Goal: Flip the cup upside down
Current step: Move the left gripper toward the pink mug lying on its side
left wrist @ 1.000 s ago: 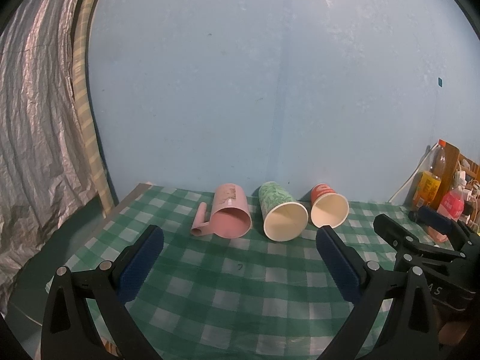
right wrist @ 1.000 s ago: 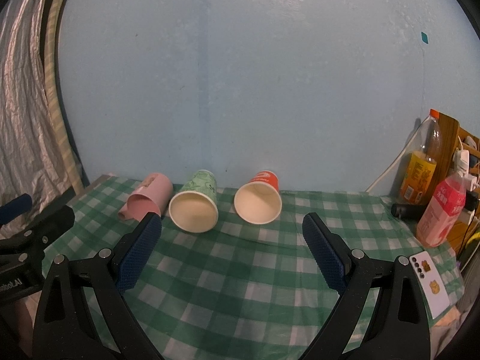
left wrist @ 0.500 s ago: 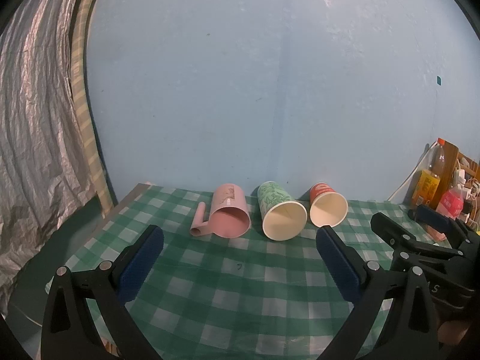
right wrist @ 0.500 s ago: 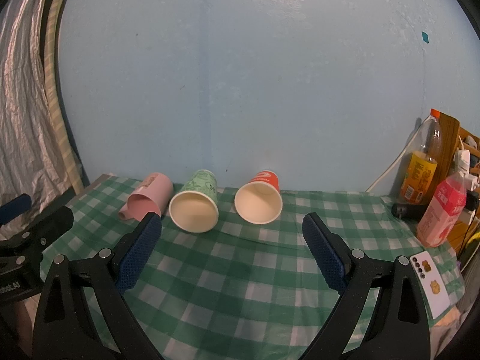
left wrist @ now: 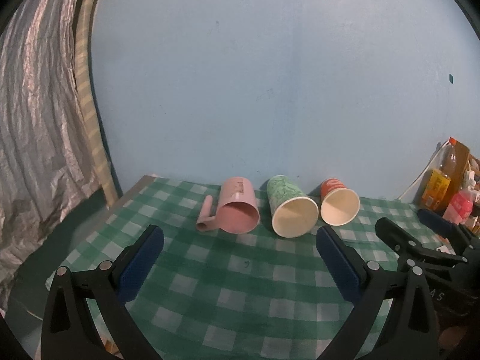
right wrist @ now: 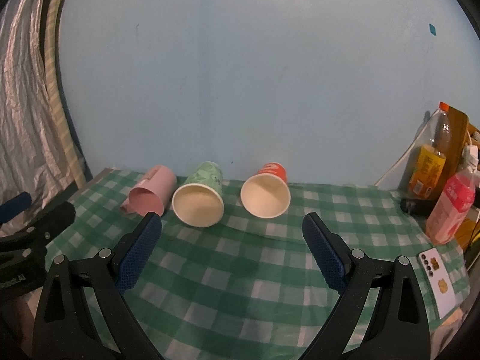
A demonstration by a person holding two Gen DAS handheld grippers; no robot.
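Note:
Three cups lie on their sides near the back wall, mouths toward me: a pink handled mug [left wrist: 238, 210] [right wrist: 151, 195] on the left, a green paper cup [left wrist: 291, 207] [right wrist: 201, 201] in the middle, a red paper cup [left wrist: 337, 205] [right wrist: 267, 192] on the right. My left gripper [left wrist: 240, 264] is open and empty, short of the mug and green cup. My right gripper [right wrist: 232, 247] is open and empty, short of the green and red cups. Each gripper shows in the other's view: the right [left wrist: 420, 240], the left [right wrist: 39, 219].
A green checked tablecloth [left wrist: 240, 294] [right wrist: 240, 285] covers the table. Bottles [right wrist: 450, 207] [left wrist: 441, 180] stand at the right edge, and a white card [right wrist: 438, 279] lies at the front right. A blue wall [right wrist: 240, 90] runs close behind the cups. A silver curtain [left wrist: 36, 120] hangs left.
Both views shifted very slightly; the cups have not moved and both grippers stay open.

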